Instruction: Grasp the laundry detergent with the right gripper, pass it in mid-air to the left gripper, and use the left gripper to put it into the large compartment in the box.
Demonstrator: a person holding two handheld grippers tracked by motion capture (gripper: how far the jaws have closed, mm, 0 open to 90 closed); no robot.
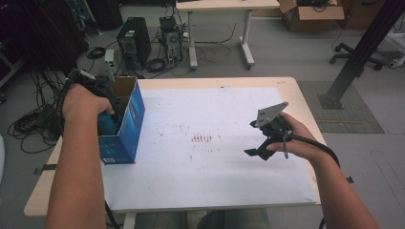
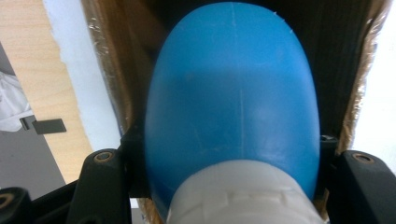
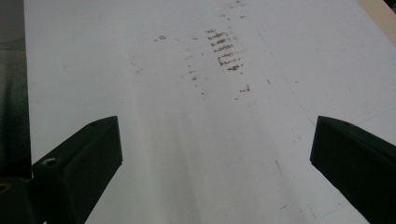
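A box (image 1: 125, 125) stands at the left edge of the table (image 1: 291, 88), on the left border of a sheet (image 1: 210, 176) that covers most of the tabletop. The left gripper (image 1: 102, 112) reaches down into the box's open top, and a bottle (image 2: 233, 102) sits between its jaws inside the box's walls. The right gripper (image 1: 260, 145) hangs over the right part of the sheet, well apart from the box. A patch of marks (image 1: 201, 138) lies on the sheet between them, nearer the middle. On the floor beyond the far left corner of the table stands a computer tower (image 1: 133, 40), with a second table (image 1: 219, 5) farther back.
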